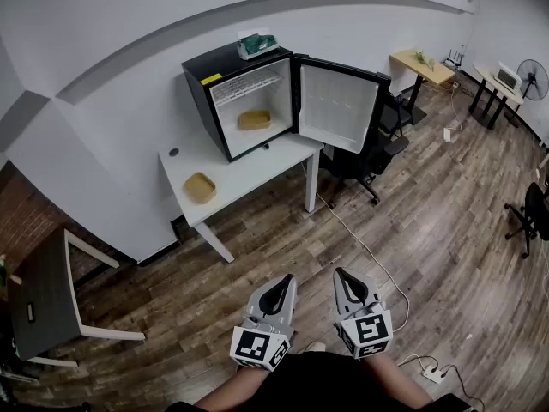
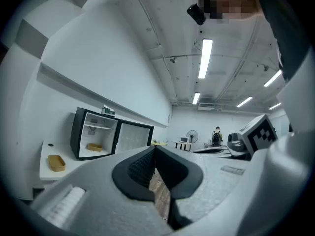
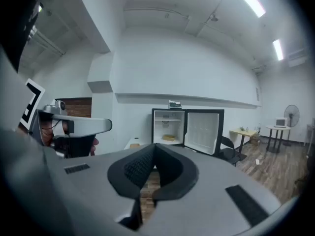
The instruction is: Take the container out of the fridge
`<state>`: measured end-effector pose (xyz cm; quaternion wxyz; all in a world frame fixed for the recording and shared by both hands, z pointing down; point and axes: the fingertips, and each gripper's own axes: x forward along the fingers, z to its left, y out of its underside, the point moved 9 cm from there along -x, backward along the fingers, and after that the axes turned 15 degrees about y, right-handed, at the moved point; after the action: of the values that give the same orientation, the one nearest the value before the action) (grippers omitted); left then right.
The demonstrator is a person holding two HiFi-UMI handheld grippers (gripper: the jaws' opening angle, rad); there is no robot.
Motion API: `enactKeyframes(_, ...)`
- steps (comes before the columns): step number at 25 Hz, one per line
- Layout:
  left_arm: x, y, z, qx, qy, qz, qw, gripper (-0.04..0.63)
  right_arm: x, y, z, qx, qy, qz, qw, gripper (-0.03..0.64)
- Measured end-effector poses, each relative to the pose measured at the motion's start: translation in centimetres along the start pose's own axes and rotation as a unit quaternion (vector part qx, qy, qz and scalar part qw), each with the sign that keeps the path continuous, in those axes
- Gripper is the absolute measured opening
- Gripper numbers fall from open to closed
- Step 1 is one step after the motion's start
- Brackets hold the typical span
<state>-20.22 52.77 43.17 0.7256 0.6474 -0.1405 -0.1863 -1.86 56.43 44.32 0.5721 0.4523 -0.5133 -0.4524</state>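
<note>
A black mini fridge [image 1: 225,65] stands on a white table [image 1: 249,174] across the room, its door [image 1: 337,107] swung wide to the right. A tan container [image 1: 255,120] lies on the fridge's lower shelf. A second tan container [image 1: 200,187] rests on the table's left end. Both grippers hover low in the head view, far from the fridge. My left gripper [image 1: 284,279] is shut and empty, and my right gripper [image 1: 340,274] is shut and empty too. The fridge [image 2: 93,140] and its container [image 2: 94,147] show small in the left gripper view, and the fridge [image 3: 170,127] shows again in the right gripper view.
A small box [image 1: 257,45] lies on top of the fridge. A black office chair [image 1: 369,157] stands behind the open door and a white cable [image 1: 369,251] trails over the wood floor. A dark table [image 1: 39,303] is at the left. Desks and a fan [image 1: 533,77] line the far right.
</note>
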Motion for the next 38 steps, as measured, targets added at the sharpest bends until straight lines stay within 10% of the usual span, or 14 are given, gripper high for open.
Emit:
enactKeyframes(19,5.1,3.6,-0.4,0.016,0.006,0.041,0.9990,0.017,-0.6,3.3,-6.4,0.042,0.034,0.023,0.998,0.000)
enactKeyframes(38,21.7,2.7,17.9,-0.010,0.043,0.044,0.9980,0.017,21.7,0.3,-9.7,0.006,0.037,0.044,0.998,0.000)
